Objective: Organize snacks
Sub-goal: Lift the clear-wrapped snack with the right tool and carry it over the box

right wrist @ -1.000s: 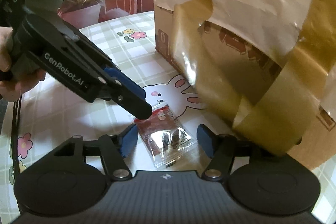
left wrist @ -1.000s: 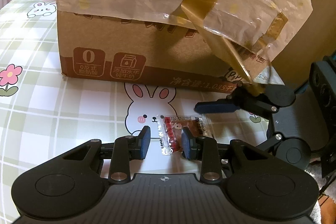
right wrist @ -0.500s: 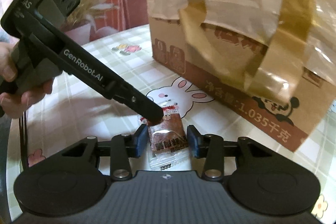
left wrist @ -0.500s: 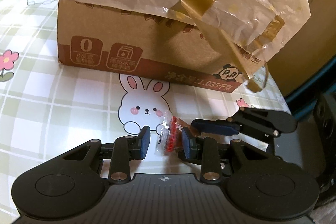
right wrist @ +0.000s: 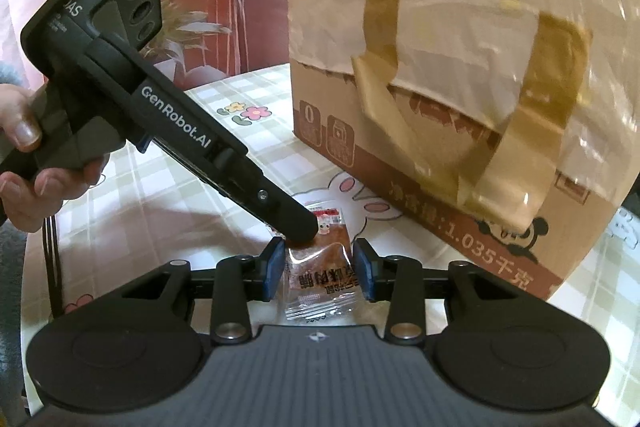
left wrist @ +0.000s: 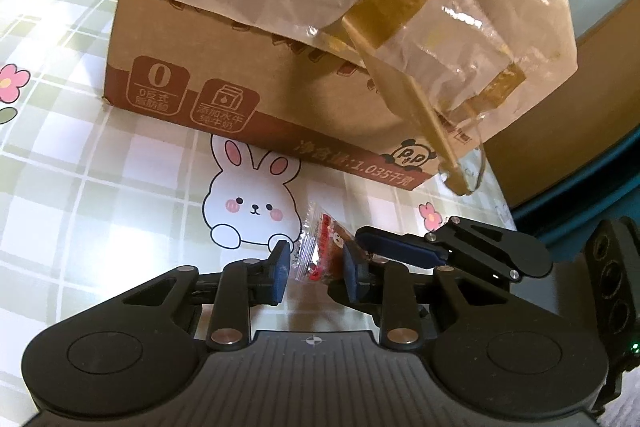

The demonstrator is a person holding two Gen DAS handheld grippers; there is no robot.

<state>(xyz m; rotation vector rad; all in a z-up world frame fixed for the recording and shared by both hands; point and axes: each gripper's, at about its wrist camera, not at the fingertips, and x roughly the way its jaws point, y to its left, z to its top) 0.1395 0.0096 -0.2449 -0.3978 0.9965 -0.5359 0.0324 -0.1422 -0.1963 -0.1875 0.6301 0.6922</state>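
Observation:
A small clear snack packet point(left wrist: 322, 251) with red print and a brown snack inside lies on the bunny-print tablecloth point(left wrist: 80, 167), in front of a cardboard box point(left wrist: 256, 75). My left gripper point(left wrist: 316, 269) is open, its blue pads on either side of the packet's far end. In the right wrist view the left gripper point(right wrist: 300, 231) reaches in from the left, its tip over the packet point(right wrist: 320, 279). My right gripper point(right wrist: 320, 269) has its pads against both side edges of the packet. One of its fingers point(left wrist: 400, 251) shows at the right of the left wrist view.
The box point(right wrist: 400, 167) is draped with a crinkled plastic sheet point(left wrist: 460, 7) held by brown tape, with a strip hanging down by the box's corner. A hand point(right wrist: 24, 155) holds the left gripper. The table's edge point(left wrist: 508, 215) runs close on the right.
My right gripper's fingers have closed in from wide apart to the packet's edges. The left gripper's opening has stayed about the same. Both views have shifted slightly against the box.

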